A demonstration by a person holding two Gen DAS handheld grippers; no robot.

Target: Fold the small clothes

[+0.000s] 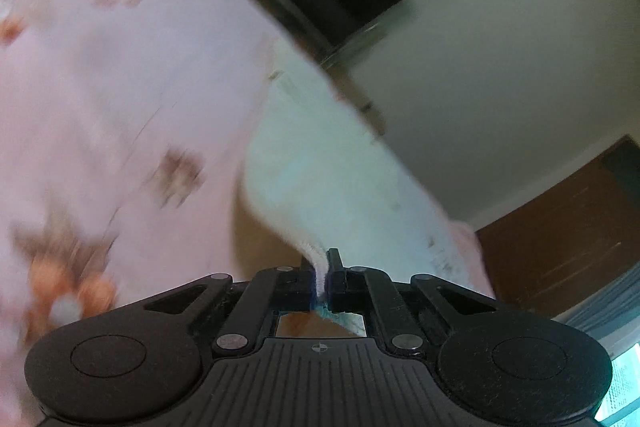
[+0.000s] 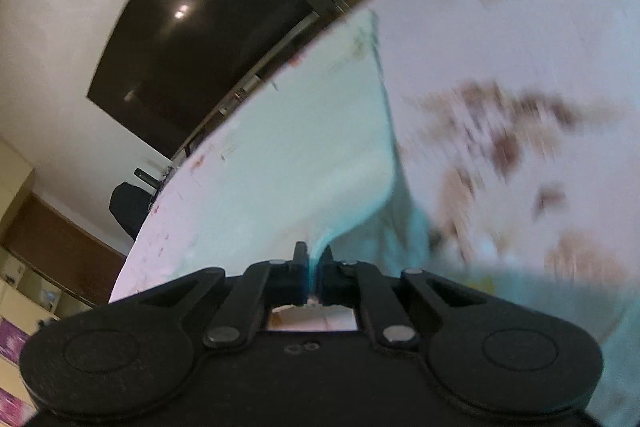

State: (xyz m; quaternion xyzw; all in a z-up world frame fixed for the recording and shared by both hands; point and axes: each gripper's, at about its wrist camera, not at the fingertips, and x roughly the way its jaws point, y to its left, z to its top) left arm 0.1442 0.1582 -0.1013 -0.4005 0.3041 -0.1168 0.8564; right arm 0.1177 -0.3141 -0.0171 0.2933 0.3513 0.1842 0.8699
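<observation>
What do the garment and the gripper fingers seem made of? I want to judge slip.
The garment looks like soft, matte knit cotton, pale pink with brown prints and a lighter inside; it drapes and bunches limply. Blur hides the weave. The left hand-held gripper and right hand-held gripper look like matte black hard plastic, shut on cloth.

Left gripper (image 1: 320,277) — jaws pinched together on a cloth edge, fingers toward 12 o'clock. Right gripper (image 2: 313,277) — the same, clamped on fabric, tilted.

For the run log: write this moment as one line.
left gripper: shut on garment | right gripper: shut on garment | garment: lifted, unfolded
</observation>
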